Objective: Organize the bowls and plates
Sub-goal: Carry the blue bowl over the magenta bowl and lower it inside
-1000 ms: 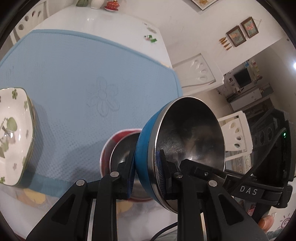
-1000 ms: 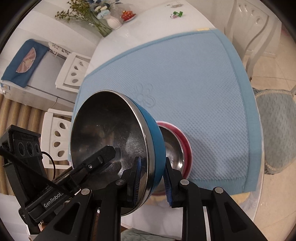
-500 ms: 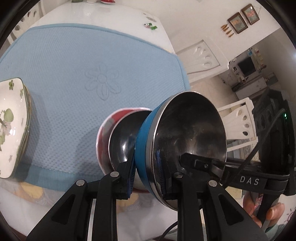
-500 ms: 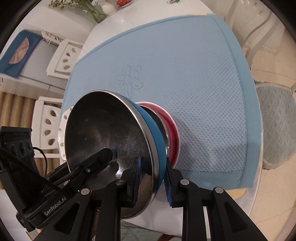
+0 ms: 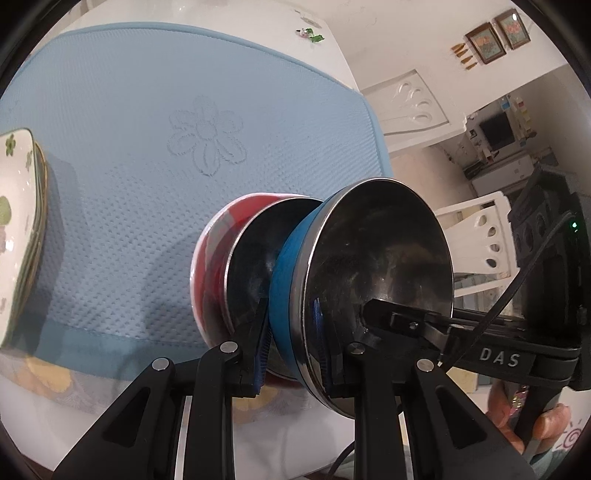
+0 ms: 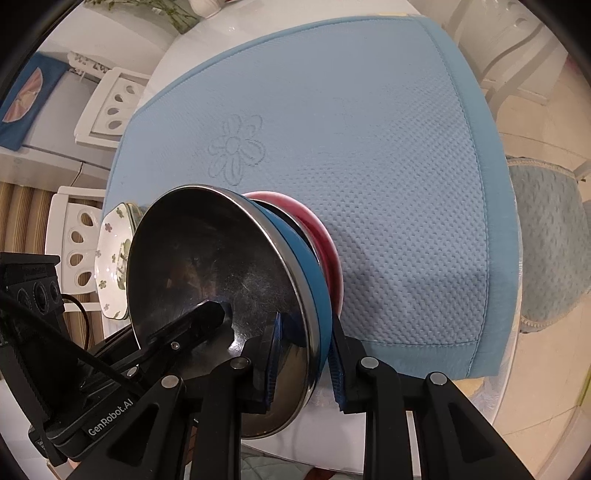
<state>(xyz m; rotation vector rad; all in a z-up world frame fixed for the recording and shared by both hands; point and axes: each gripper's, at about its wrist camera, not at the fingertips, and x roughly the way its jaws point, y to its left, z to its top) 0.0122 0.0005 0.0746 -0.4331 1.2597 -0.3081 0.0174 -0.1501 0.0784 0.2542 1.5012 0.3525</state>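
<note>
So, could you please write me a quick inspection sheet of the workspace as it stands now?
Surface: blue mat with an embossed flower on a white table.
Job's things: blue bowl held over the red bowl; floral plates stacked at the mat's left edge.
Clutter: small green item at the far table edge.
Grippers: left gripper and right gripper each clamp the blue bowl's rim.
Cables: black cable on the right gripper.
Surroundings: white chairs, wall pictures.
</note>
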